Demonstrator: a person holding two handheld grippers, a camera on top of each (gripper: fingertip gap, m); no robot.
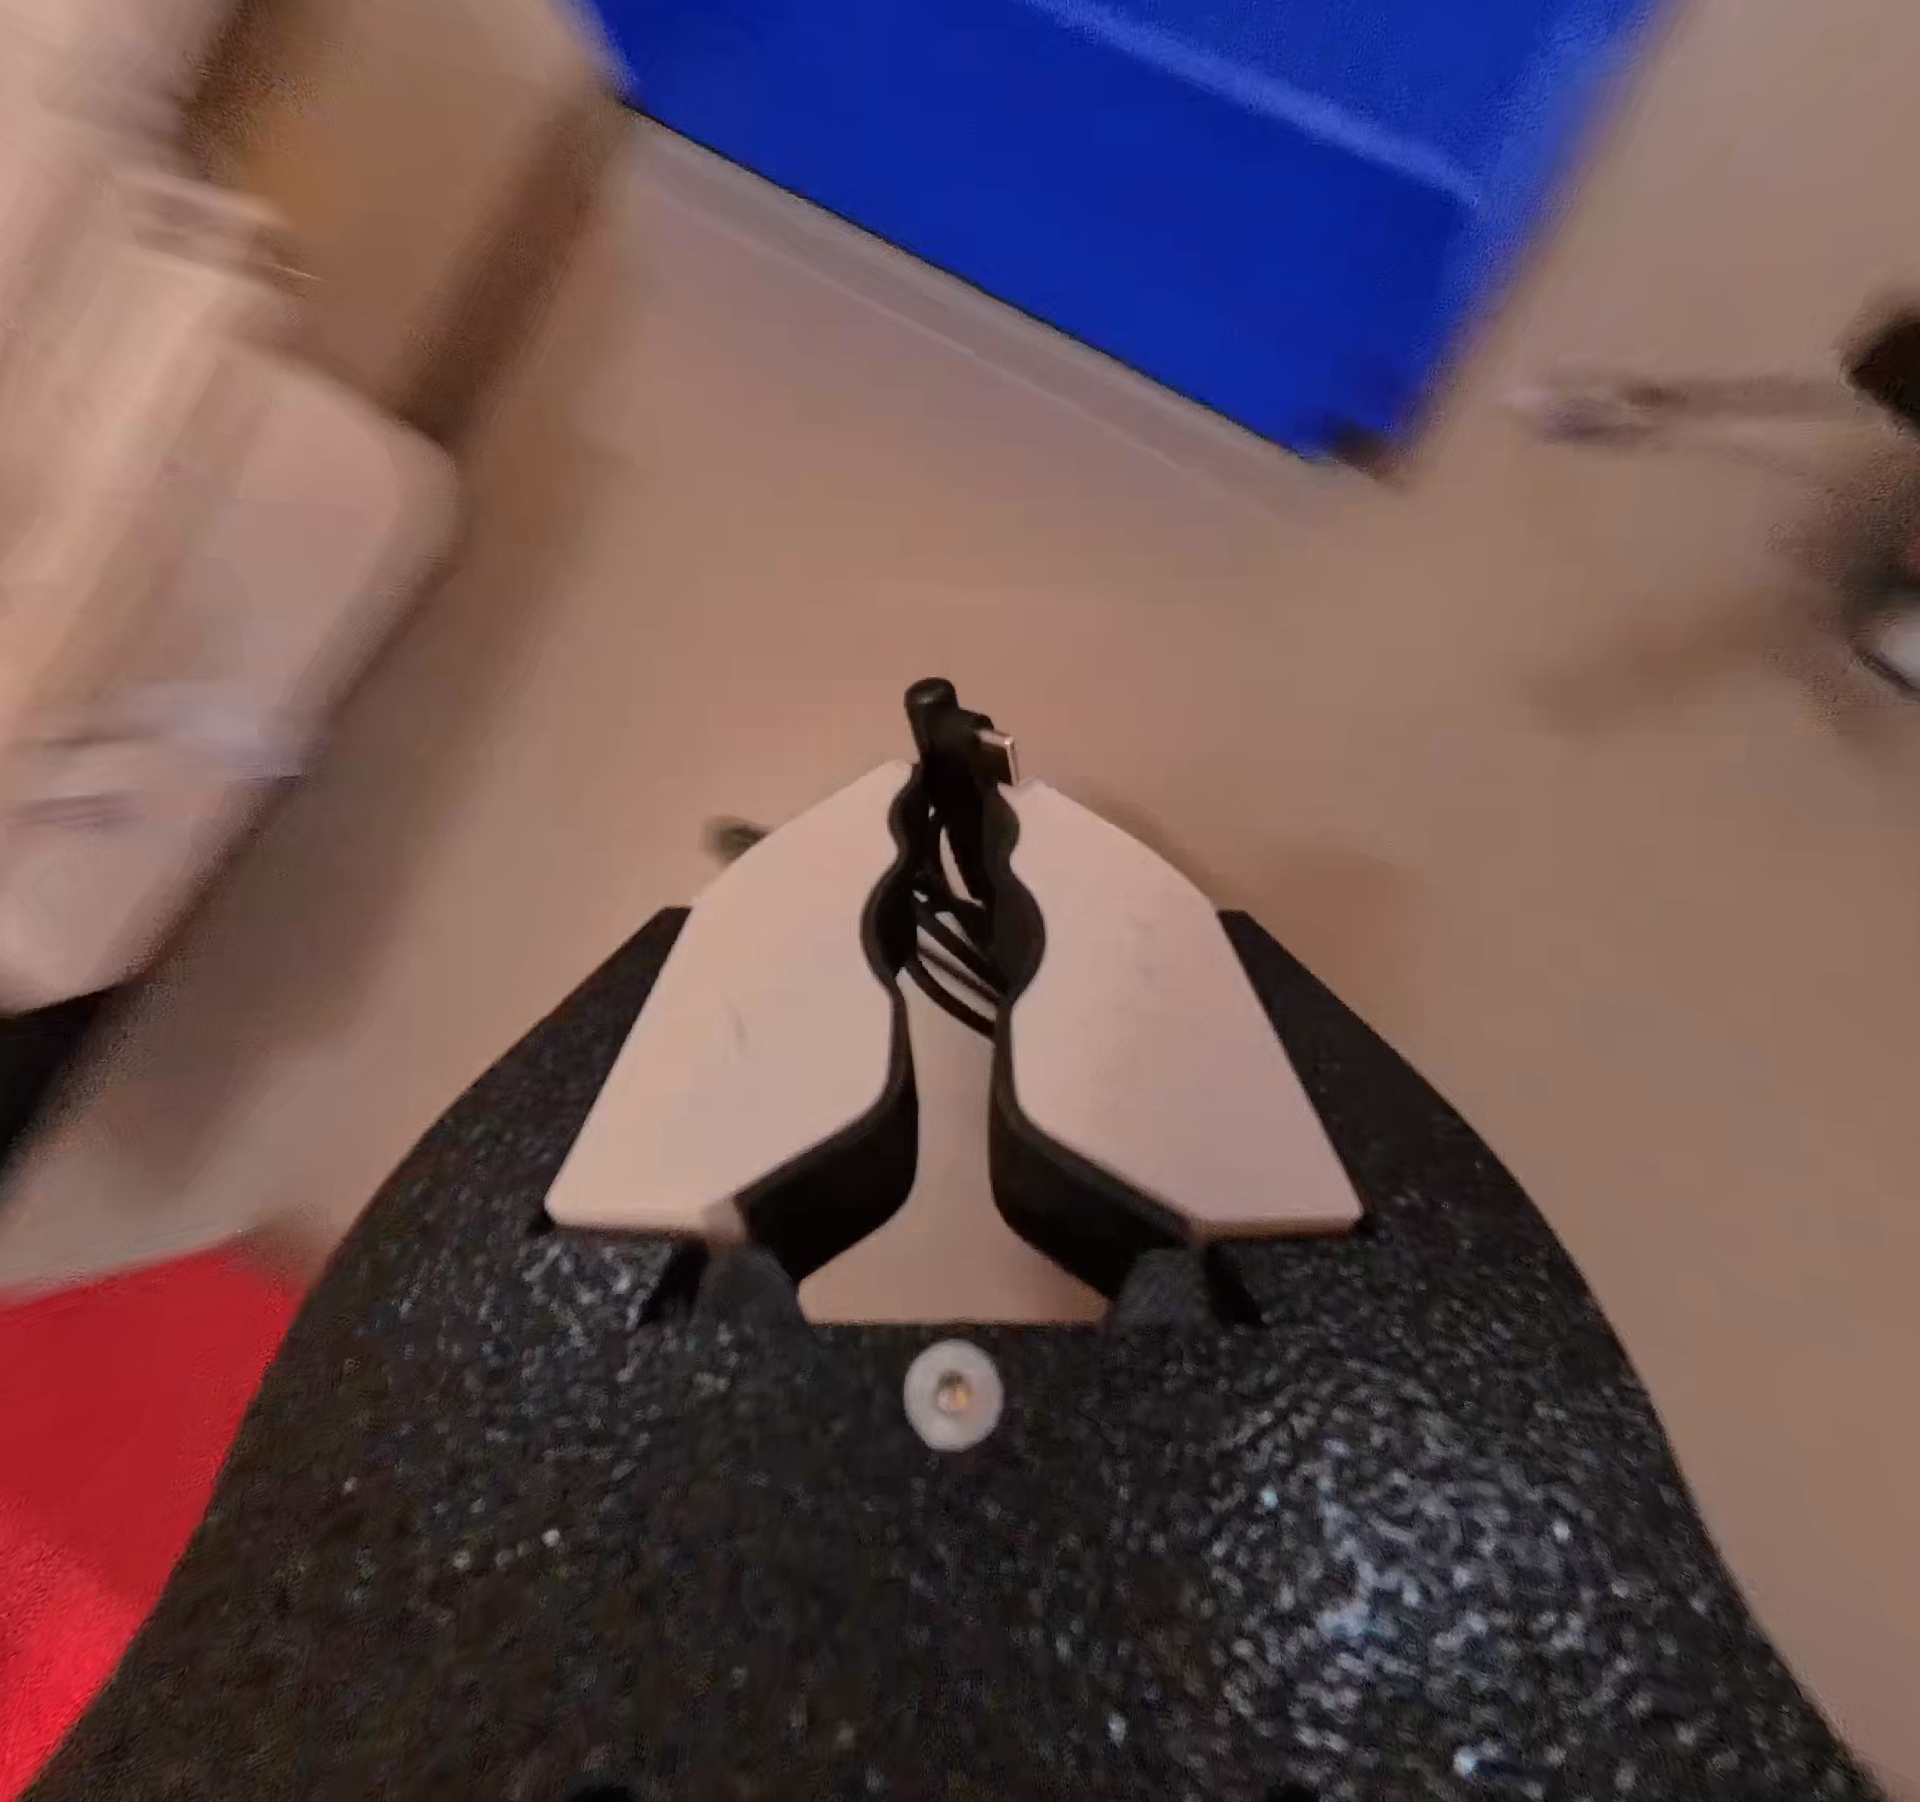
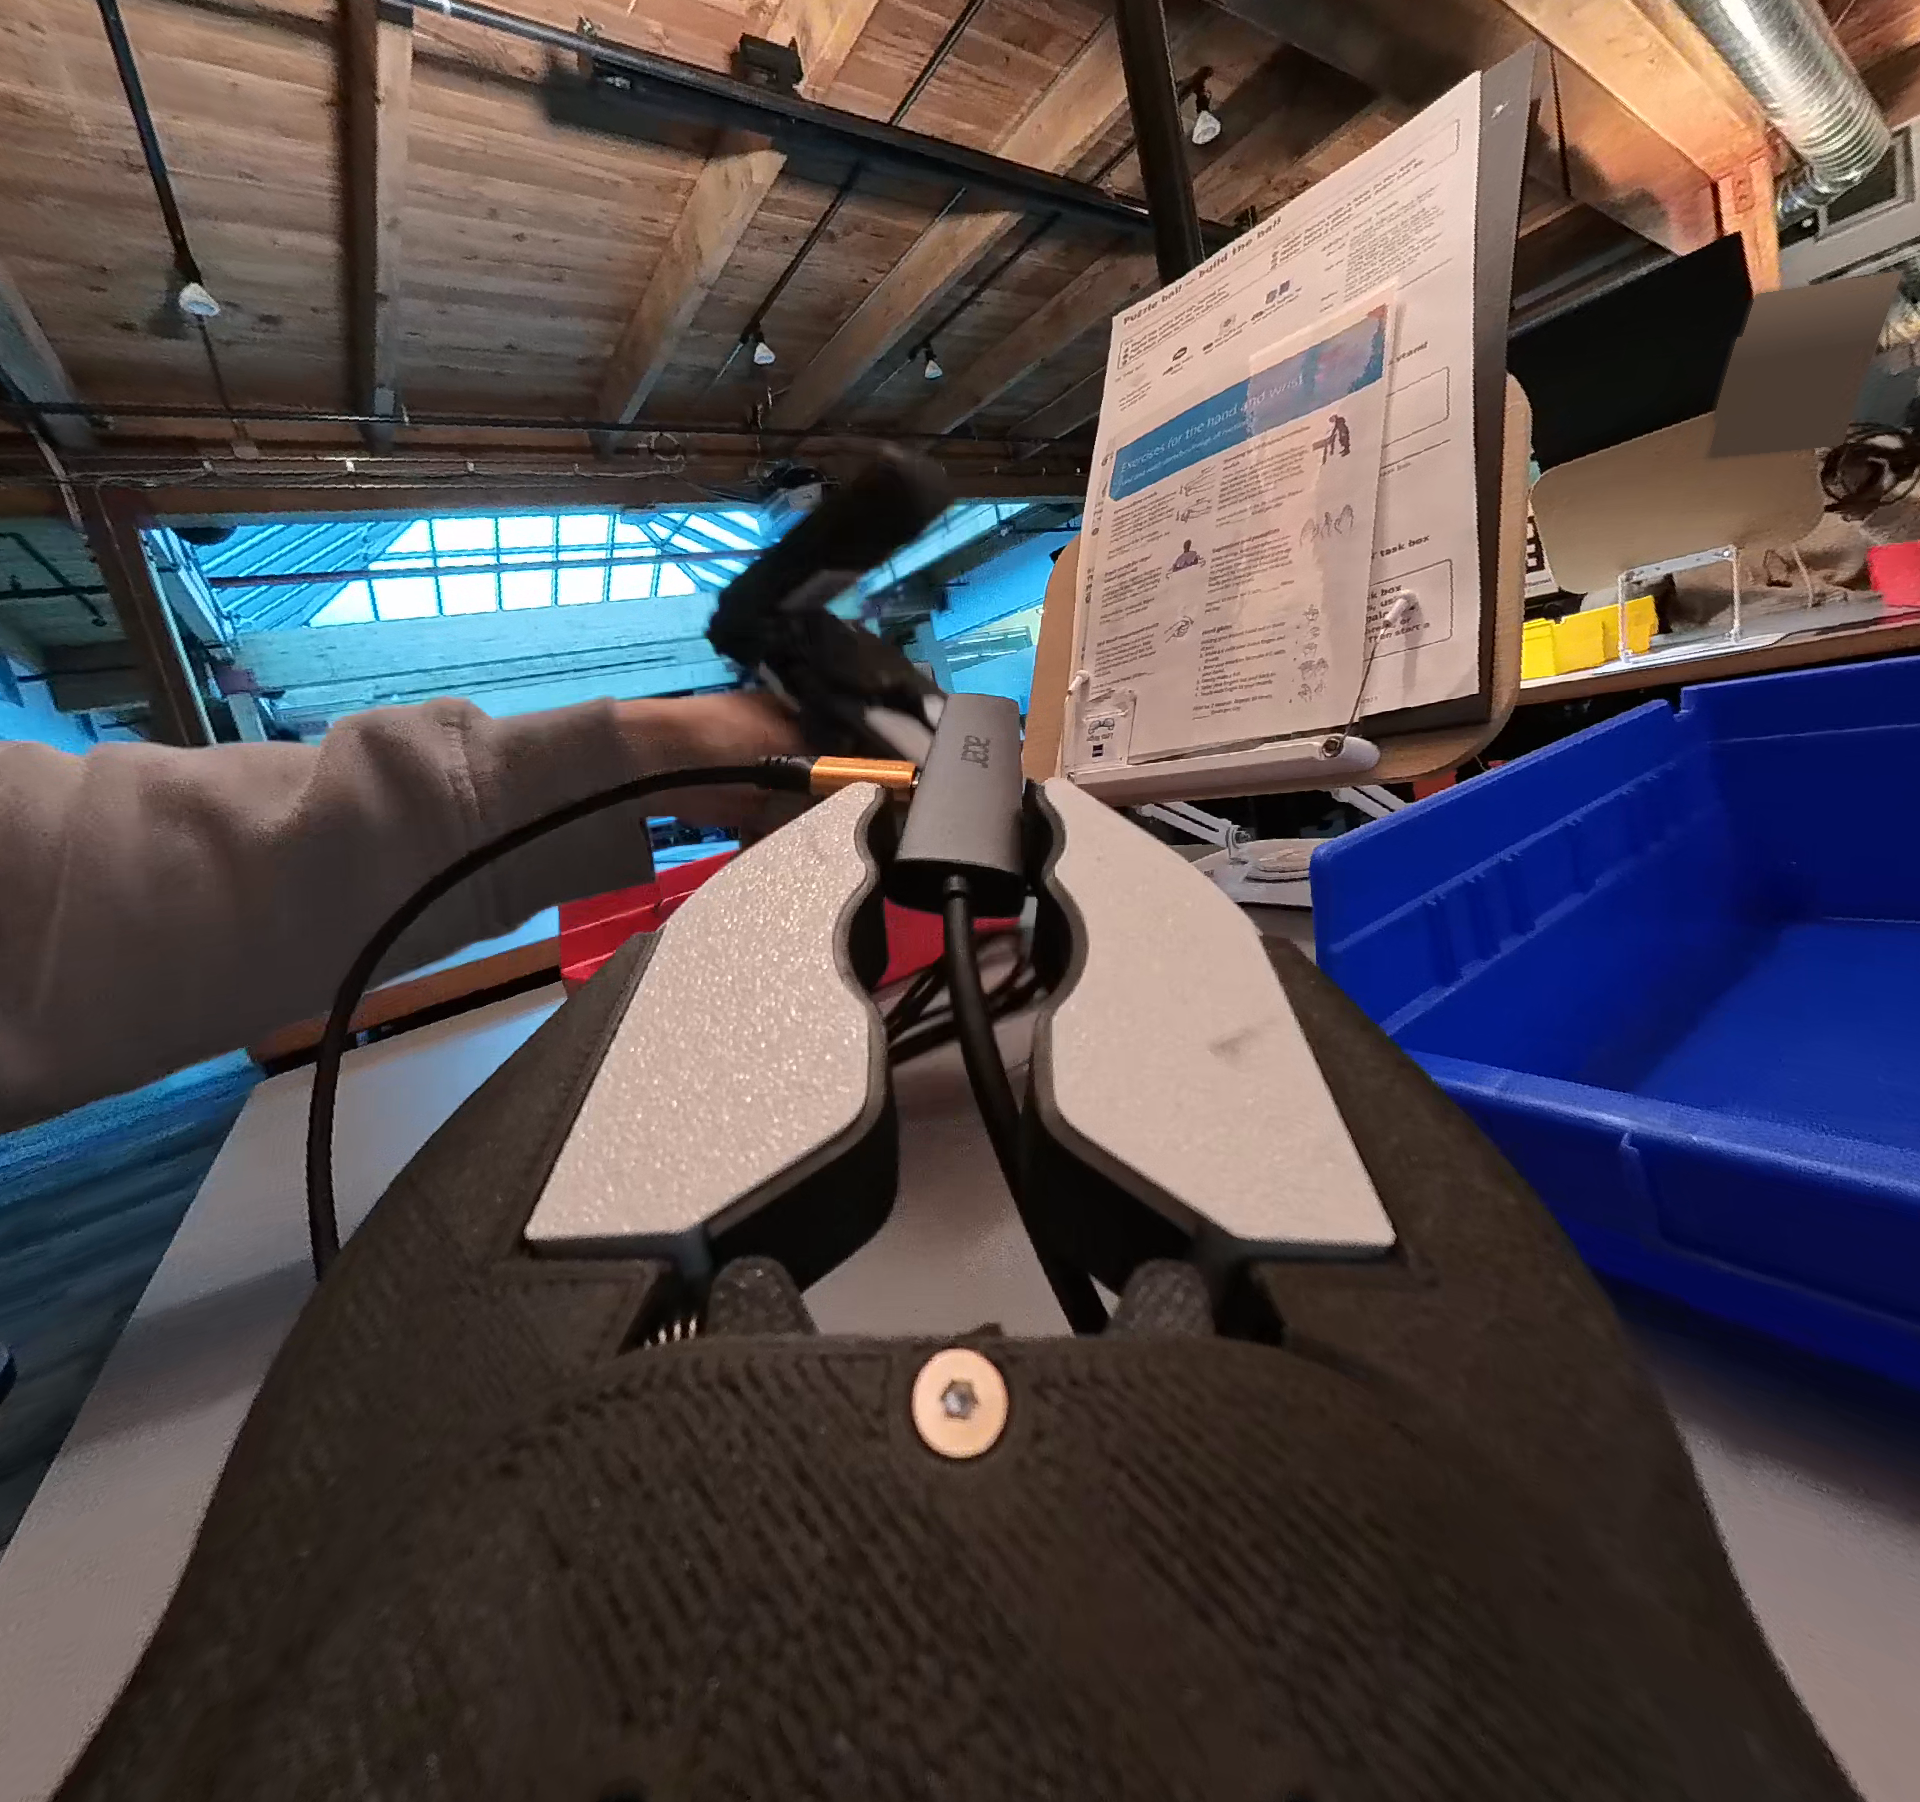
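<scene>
My left gripper [image 1: 961,784] is shut on a black cable [image 1: 951,879]; its small metal plug [image 1: 1000,747] sticks out past the fingertips, above a beige table. The view is motion-blurred. My right gripper [image 2: 961,796] is shut on a dark grey hub [image 2: 961,807], held upright above the table. The hub's own black cable [image 2: 982,1056] runs down between the fingers. A second black cable [image 2: 436,905] with an orange-gold plug [image 2: 862,773] is plugged into the hub's left side. The left gripper [image 2: 831,609] shows blurred behind the hub, held by a grey-sleeved arm [image 2: 260,869].
A blue plastic bin [image 2: 1621,1046] stands on the table to the right; it also shows in the left wrist view [image 1: 1091,121]. A red bin [image 2: 623,911] sits behind the hub. A stand with printed sheets [image 2: 1288,505] is at the back. A blurred pale shape [image 1: 177,557] is at left.
</scene>
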